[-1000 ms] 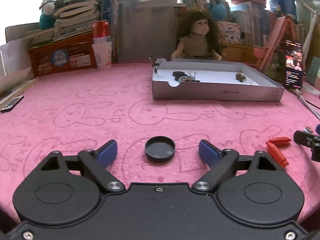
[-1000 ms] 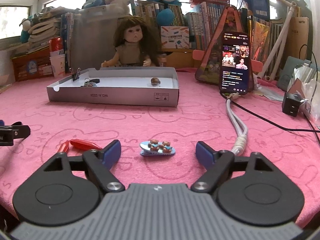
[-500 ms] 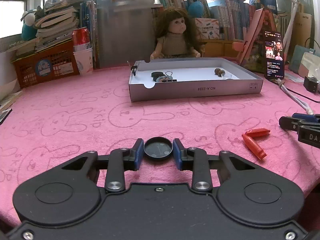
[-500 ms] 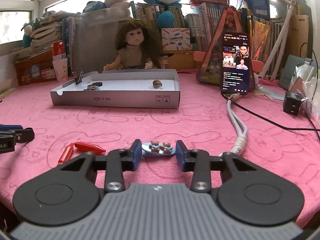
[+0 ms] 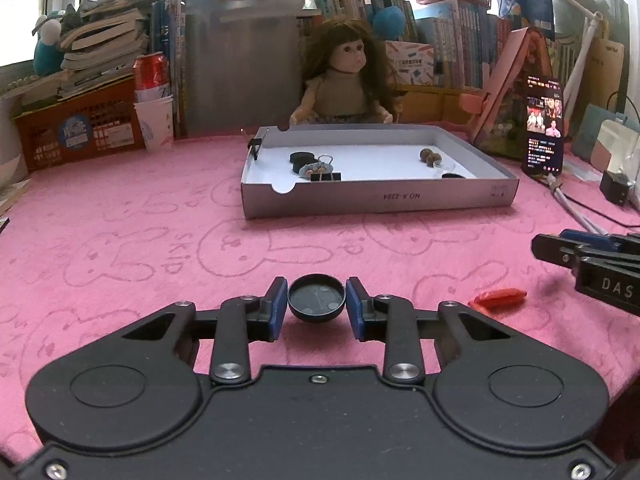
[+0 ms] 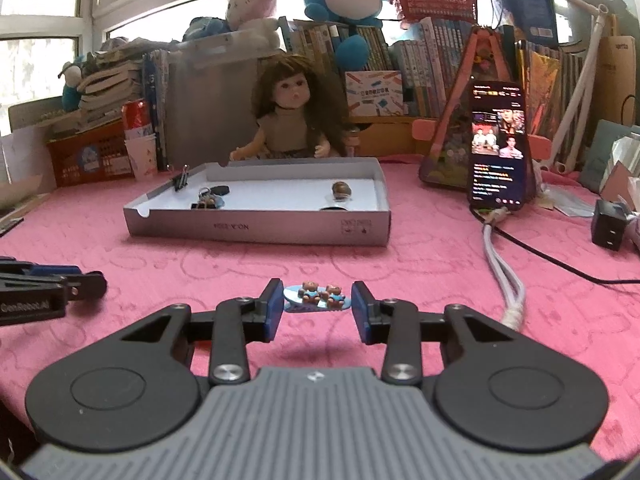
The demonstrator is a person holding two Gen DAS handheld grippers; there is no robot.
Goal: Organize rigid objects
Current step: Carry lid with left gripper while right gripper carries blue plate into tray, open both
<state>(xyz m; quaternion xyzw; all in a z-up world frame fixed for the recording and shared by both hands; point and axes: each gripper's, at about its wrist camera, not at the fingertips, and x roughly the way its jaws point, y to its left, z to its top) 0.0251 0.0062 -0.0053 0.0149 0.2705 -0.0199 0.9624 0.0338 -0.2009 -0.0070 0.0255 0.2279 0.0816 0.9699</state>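
Observation:
My left gripper (image 5: 317,300) is shut on a round black cap (image 5: 317,298), held just above the pink cloth. My right gripper (image 6: 317,302) is shut on a blue hair clip with two little bears (image 6: 318,298), lifted off the cloth with its shadow below. A shallow grey box (image 5: 376,198) lies further back and holds a black disc, a binder clip and a brown bead piece. The same box (image 6: 256,230) shows in the right wrist view. A red clip (image 5: 498,298) lies on the cloth to the right of my left gripper.
A doll (image 5: 346,80) sits behind the box. A phone (image 6: 496,144) leans on a stand at the right with a cable (image 6: 500,264) running toward me. A black charger (image 6: 608,228), an orange crate (image 5: 76,132), a paper cup and stacked books line the back.
Both grippers went from wide open to shut, the left on the black cap, the right on the bear hair clip. Both then rose slightly with their objects.

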